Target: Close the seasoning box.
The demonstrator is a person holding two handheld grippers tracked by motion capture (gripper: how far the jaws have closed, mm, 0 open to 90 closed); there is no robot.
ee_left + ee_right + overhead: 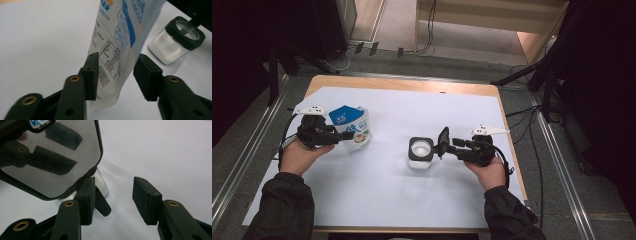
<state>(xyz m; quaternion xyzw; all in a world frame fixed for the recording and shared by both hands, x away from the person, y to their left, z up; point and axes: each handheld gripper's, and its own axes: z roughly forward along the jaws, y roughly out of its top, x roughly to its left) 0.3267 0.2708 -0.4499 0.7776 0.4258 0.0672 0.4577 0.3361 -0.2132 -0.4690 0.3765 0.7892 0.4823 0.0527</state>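
A blue and white printed pouch [354,125] stands upright at the table's left. My left gripper [343,136] reaches it from the left. In the left gripper view the pouch [117,30] hangs between the jaws of that gripper [117,57]: the left pad touches it and the right pad stands apart, so the gripper is open. A square glass jar [420,152] with a black rim holds white powder at the centre. Its dark hinged lid [443,137] stands flipped up. My right gripper [114,180] is open, its left finger against the lid [50,157], with nothing between the pads.
A large white sheet [412,195] covers most of the wooden table [402,84]. The jar [175,41] lies beyond the pouch in the left gripper view. Cables and dark stands [537,75] surround the table on the floor.
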